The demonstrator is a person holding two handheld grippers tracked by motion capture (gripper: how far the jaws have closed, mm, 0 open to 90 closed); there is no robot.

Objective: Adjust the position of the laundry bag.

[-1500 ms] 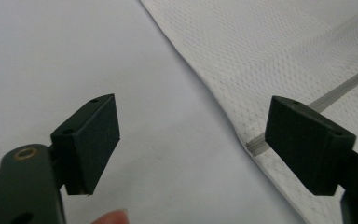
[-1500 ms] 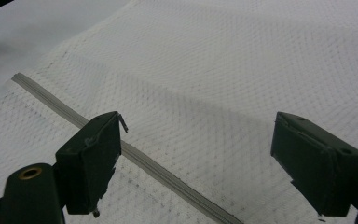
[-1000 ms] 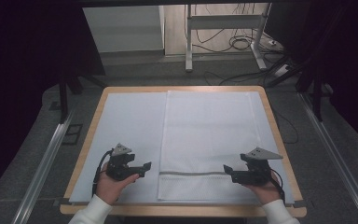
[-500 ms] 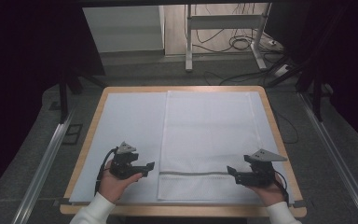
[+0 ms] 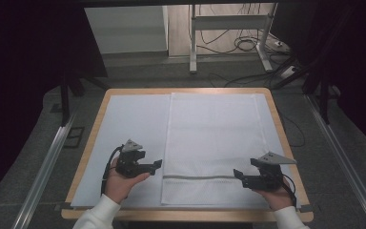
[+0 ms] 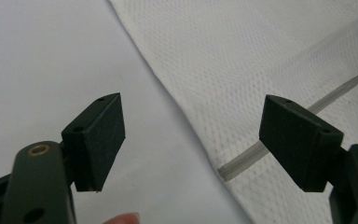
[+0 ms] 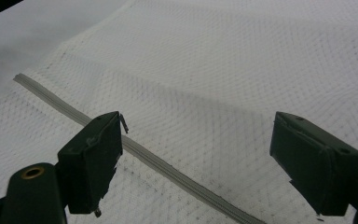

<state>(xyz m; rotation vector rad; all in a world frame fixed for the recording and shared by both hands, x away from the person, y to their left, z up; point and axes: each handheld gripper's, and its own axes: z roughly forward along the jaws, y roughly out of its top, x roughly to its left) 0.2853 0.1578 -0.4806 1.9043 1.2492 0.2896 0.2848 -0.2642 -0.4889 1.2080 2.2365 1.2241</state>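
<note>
- Two grippers are seen slightly lower in the high view than a second ago: left gripper [image 5: 158, 164] and right gripper [image 5: 237, 173] have been drawn toward the bottom edge, each beside a lower corner of the mesh bag [image 5: 212, 143].
- Judged as lining up for a grab at the zipper end; nothing gripped yet.
- Both pairs of jaws are spread wide and empty in the gripper views; left fingers [image 6: 100, 140] straddle the bag's edge.
- The bag is laid flat at centre-right on the table [image 5: 124, 119].
- Long axis runs top to bottom of the frame; the zipper [image 5: 198, 177] crosses it near the bottom end.
</note>
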